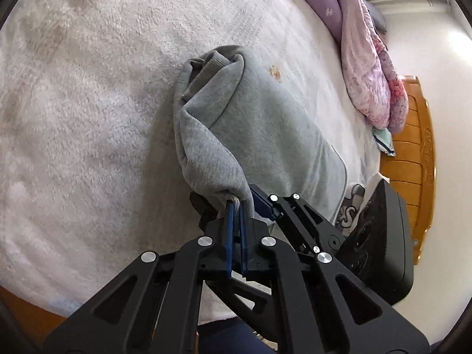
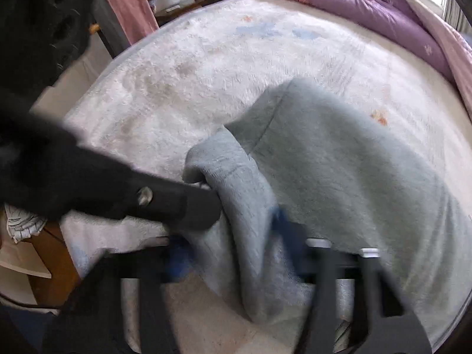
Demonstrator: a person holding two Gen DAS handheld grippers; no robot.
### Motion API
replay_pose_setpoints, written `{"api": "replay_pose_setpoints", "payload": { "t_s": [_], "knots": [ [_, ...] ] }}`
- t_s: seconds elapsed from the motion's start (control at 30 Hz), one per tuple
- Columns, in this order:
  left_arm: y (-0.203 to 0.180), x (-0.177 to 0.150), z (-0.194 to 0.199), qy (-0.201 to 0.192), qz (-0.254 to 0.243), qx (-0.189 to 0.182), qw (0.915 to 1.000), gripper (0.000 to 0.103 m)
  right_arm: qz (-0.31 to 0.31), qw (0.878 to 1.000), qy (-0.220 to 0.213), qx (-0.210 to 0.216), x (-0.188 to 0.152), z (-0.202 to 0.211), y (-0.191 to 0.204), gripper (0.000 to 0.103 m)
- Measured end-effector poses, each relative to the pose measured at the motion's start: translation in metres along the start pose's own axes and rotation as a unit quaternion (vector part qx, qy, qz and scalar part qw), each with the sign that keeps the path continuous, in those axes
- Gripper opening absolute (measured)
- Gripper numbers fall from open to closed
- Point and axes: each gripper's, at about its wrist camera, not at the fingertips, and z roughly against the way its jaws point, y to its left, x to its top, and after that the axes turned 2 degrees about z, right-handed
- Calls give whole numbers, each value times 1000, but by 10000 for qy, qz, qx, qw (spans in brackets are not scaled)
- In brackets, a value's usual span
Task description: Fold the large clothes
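Your left gripper [image 1: 236, 206] pinches the sweater's [image 1: 250, 124] near edge at 6 o'clock on the bed [image 1: 88, 118], lifting it to fold, while the right gripper [image 2: 230, 244], blurred, straddles a fold, jaws part-open.

The left gripper [image 1: 236, 206] is matte black, built of angular link arms with long cut-out slots, joined by round silver screws, and it ends in two thin blue fingers [image 1: 229, 236]. The right gripper [image 2: 233, 242] has the same black links, silver screws and blue pads [image 2: 180, 258], blurred in its own view. Its body [image 1: 380, 236] is a boxy black housing with round recesses.
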Motion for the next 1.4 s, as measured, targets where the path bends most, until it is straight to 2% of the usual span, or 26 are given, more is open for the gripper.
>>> {"api": "replay_pose_setpoints", "payload": {
  "t_s": [0.07,0.13,0.17,0.23,0.3,0.4,0.43,0.5,0.6,0.63,0.67,0.7,0.77,0.83,0.9,0.93,0.97,1.0,1.03,1.07,1.1,1.17,1.2,1.27,1.33,1.4],
  "knots": [
    [-10,1,0,-58,51,16,10000,4,-220,9998,9,16,1,5,-6,15],
    [-21,-2,16,-391,167,-196,9989,4,-972,9945,-89,382,-1,16,-28,11],
    [-29,-4,30,-704,191,-343,9967,10,-1417,9877,-179,643,-4,25,-44,10],
    [-40,-8,50,-1034,235,-472,9932,19,-1996,9745,-427,935,-10,48,-70,10],
    [-55,-11,62,-1344,257,-205,9904,19,-2500,9579,-711,1222,-18,73,-96,9],
    [-72,-14,56,-1371,80,88,9905,19,-3562,9100,-1319,1665,-51,119,-152,9],
    [-80,-16,48,-1337,-17,231,9908,19,-3846,8939,-1486,1761,-65,131,-168,9],
    [-96,-18,24,-1159,-124,288,9928,19,-4346,8632,-1751,1880,-96,151,-195,9],
    [-125,-27,-18,-941,-365,517,9936,27,-4960,8223,-2066,1872,-146,175,-224,9],
    [-134,-31,-32,-859,-444,496,9941,33,-5107,8120,-2123,1865,-160,179,-230,9],
    [-147,-36,-51,-720,-544,479,9948,40,-5369,7943,-2189,1816,-180,183,-238,9],
    [-155,-39,-63,-645,-600,499,9949,43,-5642,7743,-2243,1785,-199,183,-245,9],
    [-172,-47,-89,-475,-768,481,9948,51,-6064,7456,-2201,1674,-228,180,-254,9],
    [-191,-53,-116,-352,-1006,630,9923,55,-6422,7202,-2100,1574,-257,171,-262,9],
    [-208,-55,-136,-302,-1165,817,9894,57,-6712,7045,-1846,1382,-278,159,-270,9],
    [-217,-55,-149,-217,-1325,1021,9857,62,-6864,6936,-1622,1467,-288,147,-275,11],
    [-225,-55,-163,-125,-1489,1369,9793,65,-6971,6864,-1419,1509,-296,143,-282,15],
    [-230,-54,-175,-61,-1631,1530,9747,65,-7045,6825,-1275,1474,-298,141,-284,18],
    [-234,-52,-183,-60,-1711,1693,9706,67,-7066,6812,-1239,1462,-301,145,-286,19],
    [-238,-50,-190,-90,-1764,1919,9654,67,-7007,6917,-1156,1311,-301,154,-287,25],
    [-239,-47,-192,-133,-1736,2008,9641,67,-6931,7044,-1054,1105,-298,161,-286,28],
    [-236,-41,-197,-134,-1604,2153,9632,72,-6622,7429,-860,464,-289,189,-283,28],
    [-235,-40,-199,-123,-1582,2163,9633,73,-6475,7567,-862,263,-284,198,-282,28],
    [-231,-39,-200,-130,-1576,2184,9630,78,-5895,7975,-1258,250,-263,221,-277,28],
    [-229,-38,-199,-124,-1565,2088,9653,79,-5449,8244,-1454,482,-236,221,-276,28],
    [-220,-36,-193,-57,-1394,1784,9740,80,-5145,8471,-1302,261,-206,202,-280,26]
  ]
}}
